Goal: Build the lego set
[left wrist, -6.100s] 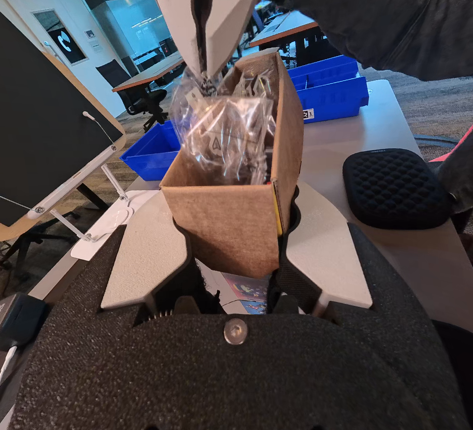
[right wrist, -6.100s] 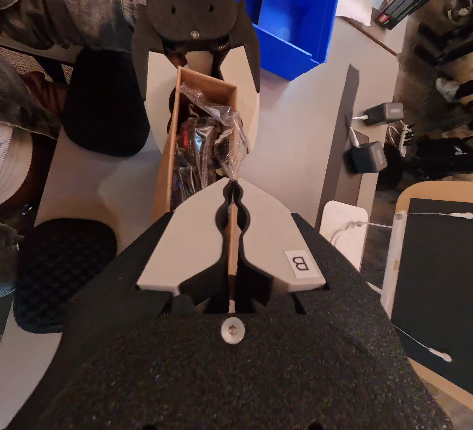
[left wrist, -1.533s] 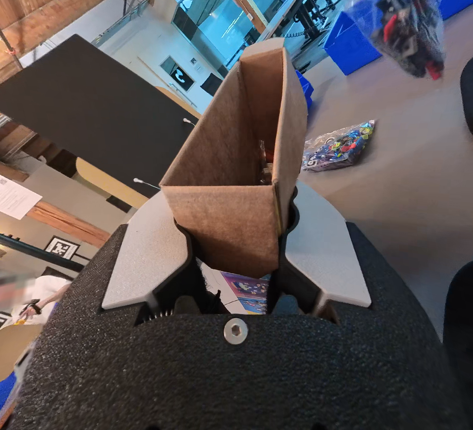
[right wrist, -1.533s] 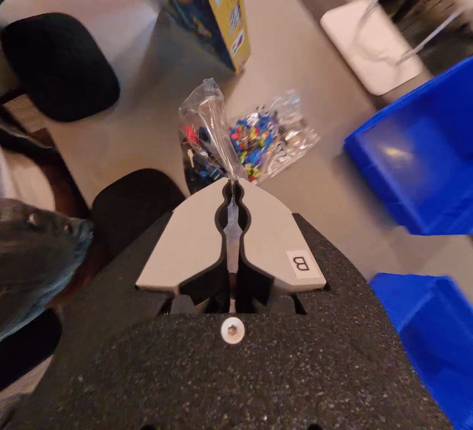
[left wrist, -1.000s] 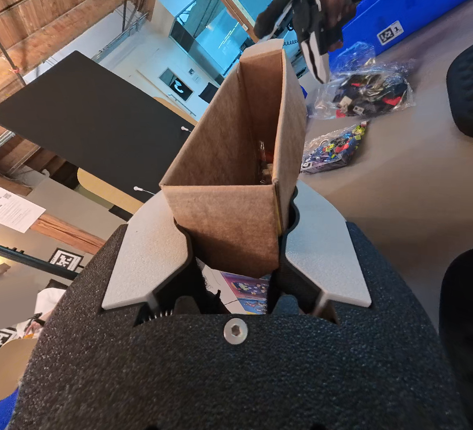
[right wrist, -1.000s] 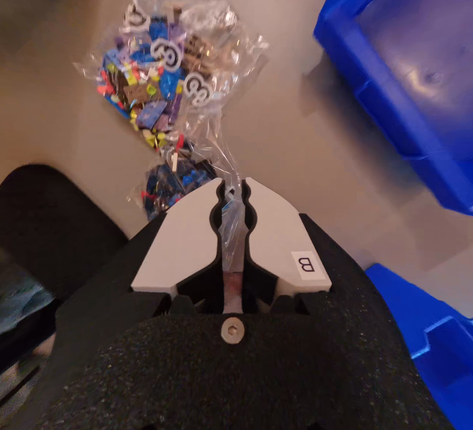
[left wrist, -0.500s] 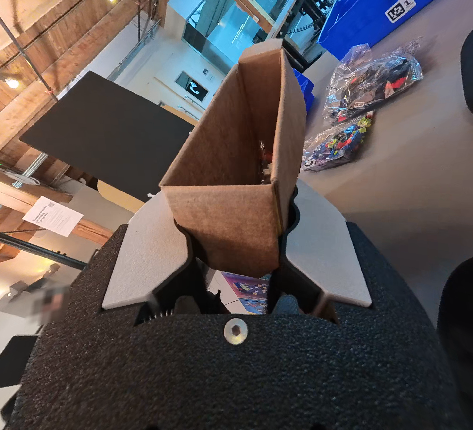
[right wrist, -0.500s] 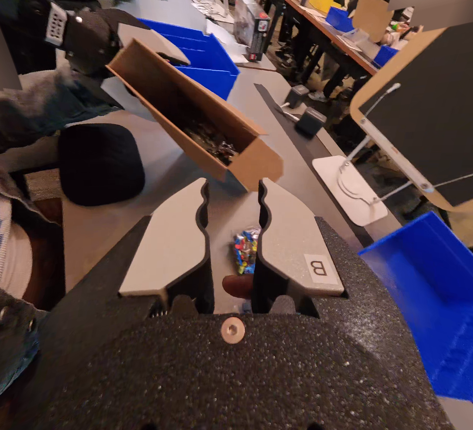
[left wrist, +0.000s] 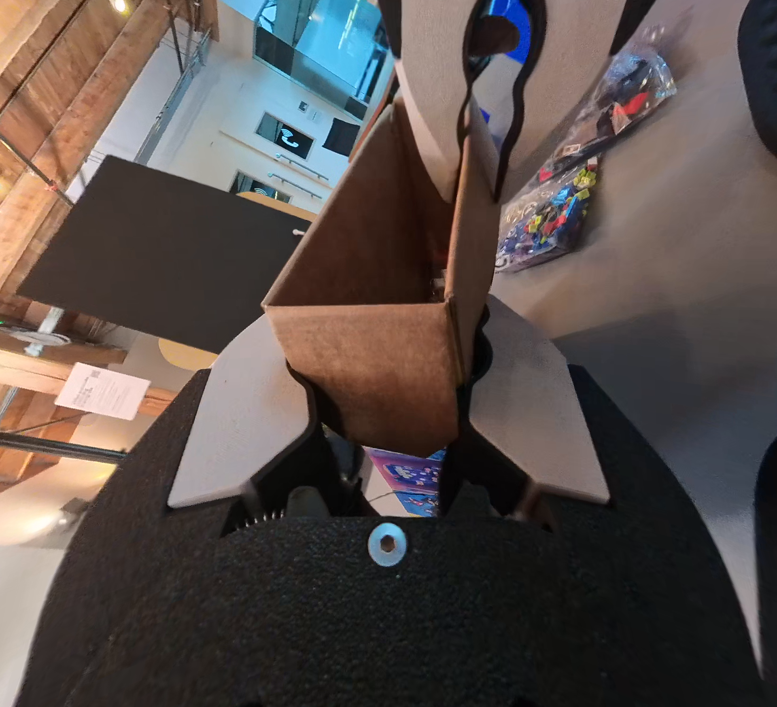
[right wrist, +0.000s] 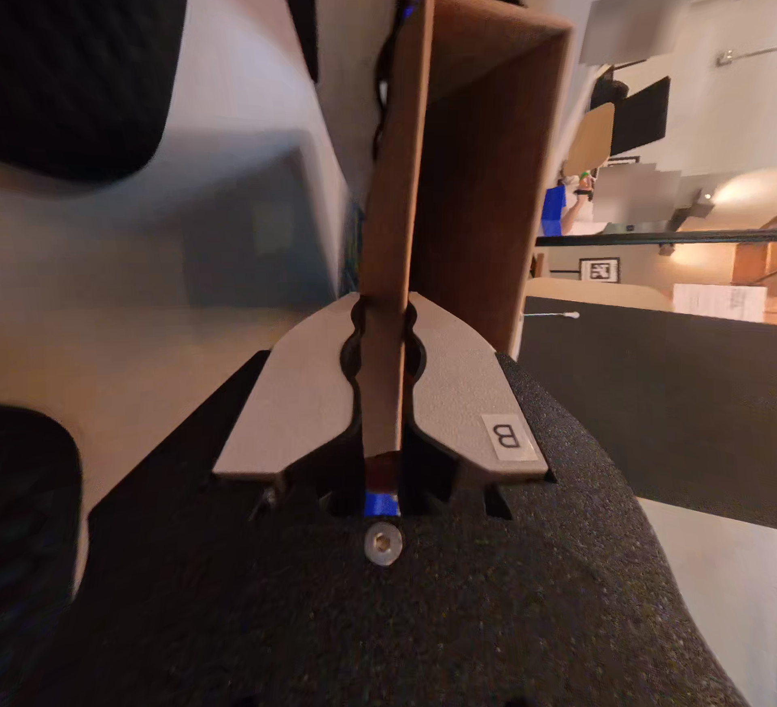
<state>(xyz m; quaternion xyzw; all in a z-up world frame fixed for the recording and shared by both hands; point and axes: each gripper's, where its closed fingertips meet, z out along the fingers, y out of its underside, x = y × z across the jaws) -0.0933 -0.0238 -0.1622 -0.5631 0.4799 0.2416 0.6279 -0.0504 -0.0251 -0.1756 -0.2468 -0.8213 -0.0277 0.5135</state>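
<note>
Grey table (left wrist: 656, 274) spread beneath and to the right of the brown cardboard box (left wrist: 370, 359), taken here as the landmark. Black board (left wrist: 159, 249) on a pale stand off to the left of the box, beyond the table edge. Black padded cushion (right wrist: 80, 43) lying on the table on the far side of the box from the board, in the right wrist view. Box itself open-topped, long and narrow, lifted and tipped, its near end wedged between the two grey fingers of the left tool (left wrist: 374, 354): jaws spread wide, one finger flat against each side of the box, printed colour showing on the underside low between them. Right tool (right wrist: 382, 354) at the opposite end of the box, jaws nearly together and pinching one long side wall, with one finger inside the box and the other outside; seen from the left wrist view, the same tool (left wrist: 475, 190) reaching down over the far rim. Two clear bags on the table to the right of the box: one of mostly dark and red bricks (left wrist: 622, 98) farther off, one of blue, yellow and red bricks (left wrist: 542, 228) nearer the box wall, the two overlapping. A few small pieces faintly visible deep inside the box, too dim to name.
</note>
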